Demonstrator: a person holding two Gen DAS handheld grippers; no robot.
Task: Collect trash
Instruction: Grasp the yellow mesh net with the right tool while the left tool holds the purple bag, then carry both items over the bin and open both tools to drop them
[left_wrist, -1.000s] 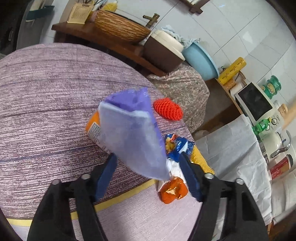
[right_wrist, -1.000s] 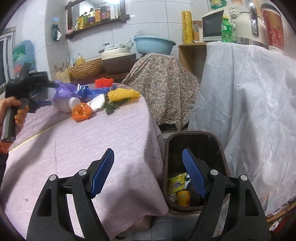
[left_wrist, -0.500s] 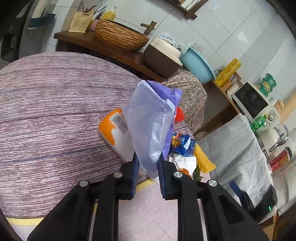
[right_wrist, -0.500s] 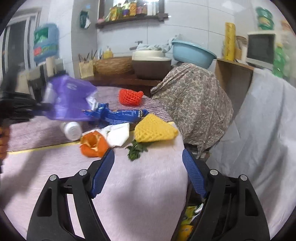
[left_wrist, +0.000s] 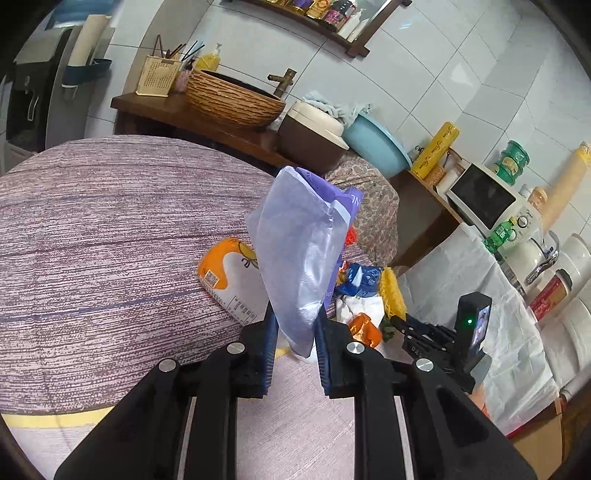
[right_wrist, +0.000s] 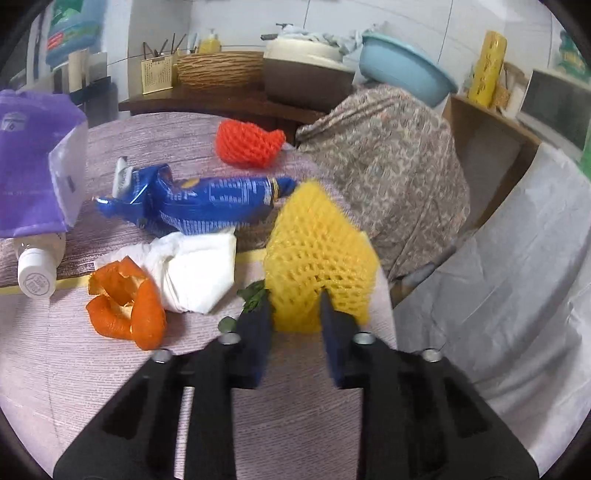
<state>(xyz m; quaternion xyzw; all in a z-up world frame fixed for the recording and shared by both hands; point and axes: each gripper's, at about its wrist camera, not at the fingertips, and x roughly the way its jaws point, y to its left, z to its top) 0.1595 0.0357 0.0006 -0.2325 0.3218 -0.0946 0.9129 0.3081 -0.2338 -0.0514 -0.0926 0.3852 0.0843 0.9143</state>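
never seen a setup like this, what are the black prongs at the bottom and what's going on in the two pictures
The black prongs are two-finger grabbing tools. A person holds one in each hand, and a wide-angle camera on each looks forward along its fingers. So one picture comes from the left hand and one from the right.

In the left view, the left tool is shut on a purple plastic bag, which stands up from its fingers above the round table. The right tool shows at the lower right of that view.

In the right view, the right tool is closing on a yellow foam net.

On the table lie an orange peel, a crumpled white tissue, a blue snack wrapper, a red foam net, a white bottle on its side and some green leaves.
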